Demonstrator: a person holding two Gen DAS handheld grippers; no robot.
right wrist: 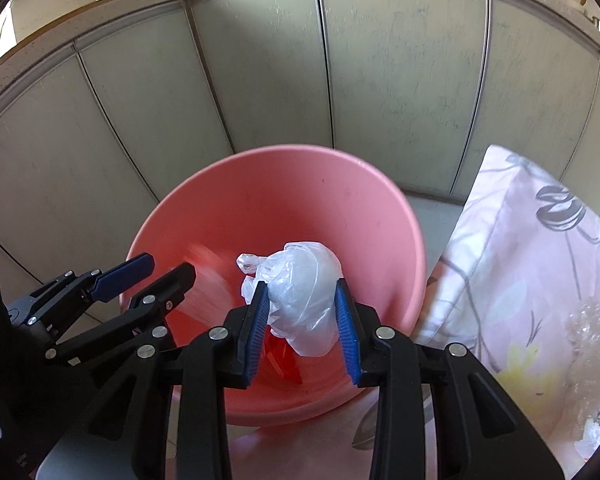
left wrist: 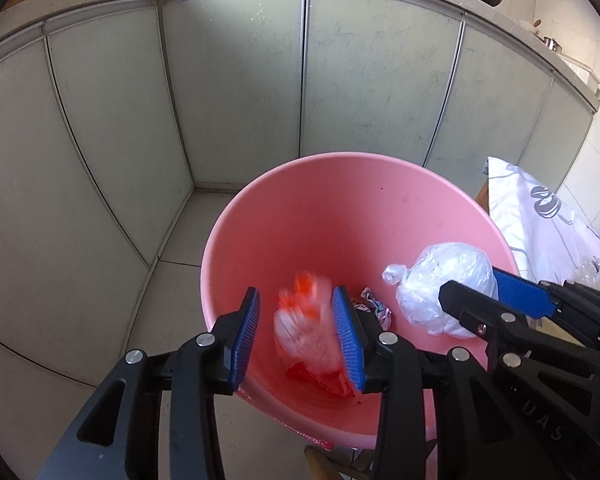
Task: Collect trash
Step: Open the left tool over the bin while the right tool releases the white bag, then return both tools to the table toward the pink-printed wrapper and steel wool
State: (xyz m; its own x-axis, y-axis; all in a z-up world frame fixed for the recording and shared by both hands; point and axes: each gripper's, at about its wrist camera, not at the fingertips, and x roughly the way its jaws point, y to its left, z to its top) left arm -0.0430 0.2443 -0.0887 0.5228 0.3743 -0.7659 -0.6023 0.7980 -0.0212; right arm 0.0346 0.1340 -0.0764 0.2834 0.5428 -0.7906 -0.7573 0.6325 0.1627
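Over the pink bin (left wrist: 340, 216), both grippers point steeply down into its mouth. The left gripper (left wrist: 296, 332) has its blue pads parted, and a blurred red-and-white wrapper (left wrist: 308, 328) sits between them without being pressed, apparently falling free toward the bin's floor. The right gripper (right wrist: 302, 320) is closed on a knotted clear plastic bag (right wrist: 300, 292), which hangs straight below its fingertips and inside the bin's rim; its knot end points toward the left gripper's side. Since the bag already lies directly above the bin's floor, letting go looks like all the next move needs. Only the left wrist view shows a crumpled scrap (left wrist: 374, 306) lying in the bin; the right wrist view shows the floral cloth (right wrist: 520, 272) beside the bin more fully.
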